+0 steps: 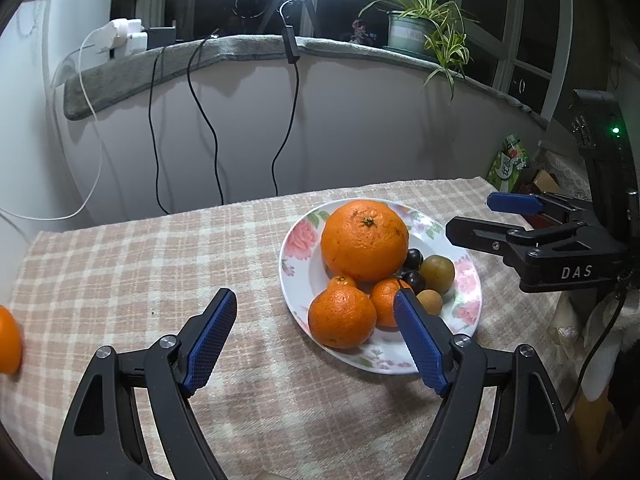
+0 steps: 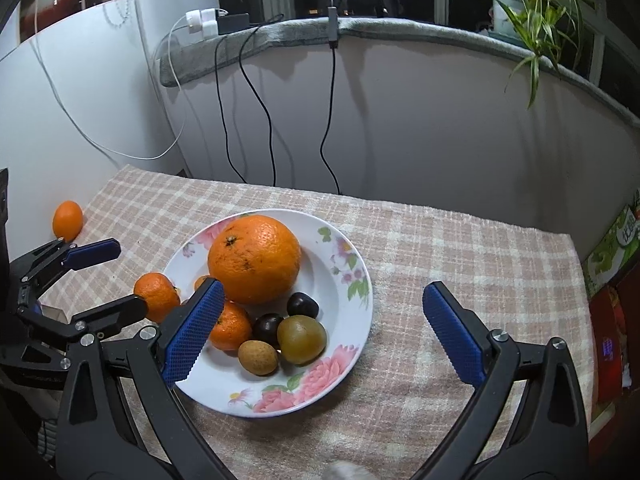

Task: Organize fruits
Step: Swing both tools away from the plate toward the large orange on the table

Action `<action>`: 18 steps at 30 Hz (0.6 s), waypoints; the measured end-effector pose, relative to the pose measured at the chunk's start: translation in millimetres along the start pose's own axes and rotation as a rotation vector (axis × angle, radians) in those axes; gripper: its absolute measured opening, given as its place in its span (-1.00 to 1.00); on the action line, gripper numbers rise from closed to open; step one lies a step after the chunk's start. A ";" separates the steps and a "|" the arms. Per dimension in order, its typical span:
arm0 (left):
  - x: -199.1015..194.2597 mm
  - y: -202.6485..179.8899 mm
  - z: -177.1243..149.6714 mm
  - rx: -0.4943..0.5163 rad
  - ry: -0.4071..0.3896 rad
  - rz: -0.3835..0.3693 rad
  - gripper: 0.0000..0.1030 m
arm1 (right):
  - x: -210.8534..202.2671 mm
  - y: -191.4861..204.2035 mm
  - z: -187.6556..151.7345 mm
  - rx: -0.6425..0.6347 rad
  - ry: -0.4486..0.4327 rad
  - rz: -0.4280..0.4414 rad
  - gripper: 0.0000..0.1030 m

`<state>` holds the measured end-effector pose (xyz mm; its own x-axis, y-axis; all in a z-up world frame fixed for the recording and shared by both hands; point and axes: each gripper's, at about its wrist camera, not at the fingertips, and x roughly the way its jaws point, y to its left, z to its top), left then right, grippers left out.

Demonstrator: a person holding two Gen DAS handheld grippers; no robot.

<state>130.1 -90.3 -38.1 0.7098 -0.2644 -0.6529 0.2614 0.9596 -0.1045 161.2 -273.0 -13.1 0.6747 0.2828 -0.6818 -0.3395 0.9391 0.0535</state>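
Both the left gripper and right gripper are hovering spread and empty beside the plate of fruit; 1 stray orange is lying well apart, needing a centred, gentle pinch.

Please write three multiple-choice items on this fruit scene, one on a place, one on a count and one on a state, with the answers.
1. Where does the stray orange lie?
A. on the plaid cloth near the wall
B. on the plate
C. on the windowsill

2. How many dark round fruits are on the plate?
A. one
B. two
C. four

3. How does the right gripper stand?
A. shut on the big orange
B. shut on the plate rim
C. open, holding nothing

Answers: 1 A, it sits on the cloth, apart from the plate. 2 B, two lie beside the big orange. 3 C, its fingers stand wide apart, holding nothing.
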 end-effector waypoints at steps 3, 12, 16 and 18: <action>-2.3 1.6 -0.7 -0.004 -0.005 0.003 0.57 | 0.6 -1.8 -0.9 0.016 0.008 0.002 0.96; -15.4 9.1 -1.1 -0.016 -0.029 0.015 0.57 | -7.9 6.4 5.1 0.013 -0.023 0.025 0.96; -22.9 14.4 -3.0 -0.023 -0.042 0.023 0.57 | -9.2 16.8 10.3 -0.013 -0.030 0.033 0.96; -26.6 18.3 -3.7 -0.034 -0.047 0.029 0.57 | -9.4 24.8 12.8 -0.032 -0.034 0.042 0.96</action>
<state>113.6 -65.4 -25.5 0.7468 -0.2399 -0.6202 0.2184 0.9694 -0.1120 154.8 -249.9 4.0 0.6811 0.3288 -0.6542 -0.3882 0.9198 0.0582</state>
